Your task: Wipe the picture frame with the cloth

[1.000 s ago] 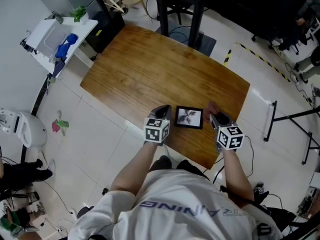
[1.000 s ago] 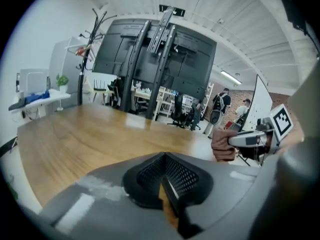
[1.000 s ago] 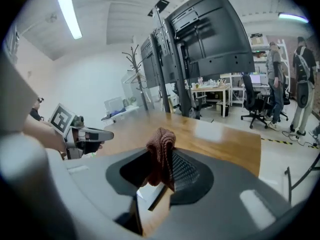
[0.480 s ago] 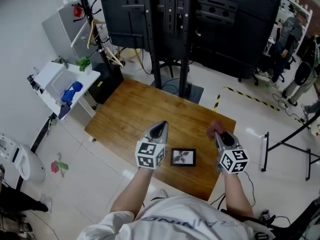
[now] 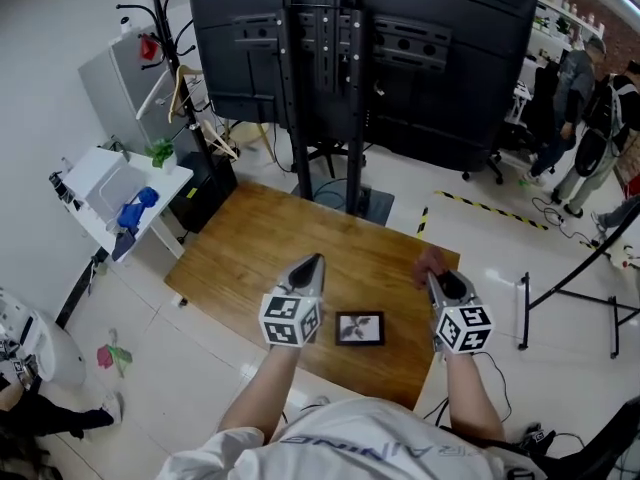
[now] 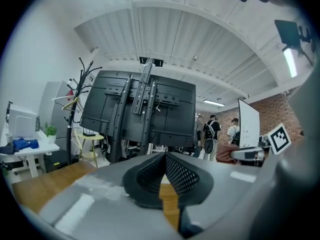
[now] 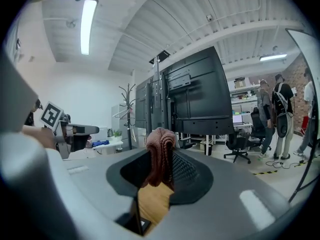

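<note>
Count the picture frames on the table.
1. The picture frame lies flat on the wooden table near its front edge, between the left gripper and the right gripper.

The table (image 5: pixel 270 253) is showing smooth wood grain with a soft sheen. The cloth (image 7: pixel 160 156) is looking ribbed, knitted and matt. The left gripper (image 6: pixel 164 159) is showing a smooth grey shell, its black pads (image 6: pixel 184 175) carrying a mesh texture. The tiled floor (image 5: pixel 200 363) is gleaming.

Head view: high, steeply down on table (image 5: pixel 270 238). Both gripper views: low, level; all share black screen (image 5: pixel 400 58).
</note>
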{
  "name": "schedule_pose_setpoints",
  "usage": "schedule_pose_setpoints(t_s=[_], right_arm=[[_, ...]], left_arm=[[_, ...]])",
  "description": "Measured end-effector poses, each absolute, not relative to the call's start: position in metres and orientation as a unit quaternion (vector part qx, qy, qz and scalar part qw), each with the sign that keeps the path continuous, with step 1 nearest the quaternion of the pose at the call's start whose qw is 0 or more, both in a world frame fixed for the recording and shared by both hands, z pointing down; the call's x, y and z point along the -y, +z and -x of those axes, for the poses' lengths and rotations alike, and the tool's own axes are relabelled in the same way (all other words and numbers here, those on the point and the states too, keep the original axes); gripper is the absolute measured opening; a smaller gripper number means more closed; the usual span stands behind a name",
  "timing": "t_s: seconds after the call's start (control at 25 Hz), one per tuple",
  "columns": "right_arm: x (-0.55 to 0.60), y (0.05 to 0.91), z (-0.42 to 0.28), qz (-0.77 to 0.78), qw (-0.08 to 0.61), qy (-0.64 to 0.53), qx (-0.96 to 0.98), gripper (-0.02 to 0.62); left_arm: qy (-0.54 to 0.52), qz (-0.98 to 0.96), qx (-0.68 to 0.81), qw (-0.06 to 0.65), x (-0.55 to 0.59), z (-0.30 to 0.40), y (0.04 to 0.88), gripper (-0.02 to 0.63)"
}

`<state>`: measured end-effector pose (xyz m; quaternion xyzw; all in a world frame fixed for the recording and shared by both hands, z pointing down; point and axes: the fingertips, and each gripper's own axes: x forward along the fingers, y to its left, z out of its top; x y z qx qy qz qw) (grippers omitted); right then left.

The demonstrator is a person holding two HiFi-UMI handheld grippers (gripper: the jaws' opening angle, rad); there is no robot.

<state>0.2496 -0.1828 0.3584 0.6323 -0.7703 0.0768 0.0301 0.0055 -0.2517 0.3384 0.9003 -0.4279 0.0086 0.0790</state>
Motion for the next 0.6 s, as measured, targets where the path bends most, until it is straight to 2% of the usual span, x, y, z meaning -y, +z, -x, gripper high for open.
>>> schedule_pose_setpoints(t_s=[0.6], right_arm=[[0.179, 0.35, -0.246, -0.624, 0.037, 0.067, 0.777, 0.109]], left_arm=[[0.003, -0.905, 0.418, 0.073, 0.239, -0.019, 0.333, 0.003]])
